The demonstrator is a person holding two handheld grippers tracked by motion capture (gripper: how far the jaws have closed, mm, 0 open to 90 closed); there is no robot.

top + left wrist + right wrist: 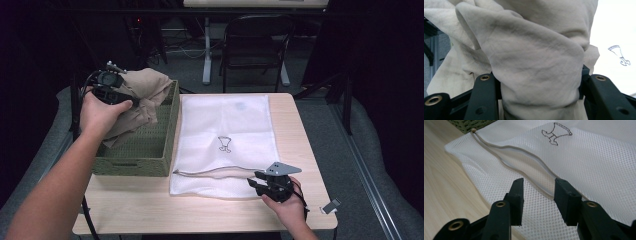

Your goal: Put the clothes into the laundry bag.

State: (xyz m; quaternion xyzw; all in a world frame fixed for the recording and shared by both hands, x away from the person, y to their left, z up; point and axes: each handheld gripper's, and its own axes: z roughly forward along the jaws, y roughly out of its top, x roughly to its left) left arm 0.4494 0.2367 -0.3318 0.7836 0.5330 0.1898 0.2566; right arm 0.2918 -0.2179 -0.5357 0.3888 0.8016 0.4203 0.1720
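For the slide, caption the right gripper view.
Open right gripper poised over the white mesh laundry bag, jaws either side of its zipper.

Light wooden table (150, 210): green woven basket (145, 145) at left, white mesh bag (225, 120) flat at centre.

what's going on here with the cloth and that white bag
A person works at a table with a gripper in each hand. The left gripper is clamped on a bunched beige cloth, held up over a green basket. The right gripper is open at the zipper edge of a white mesh bag lying flat.
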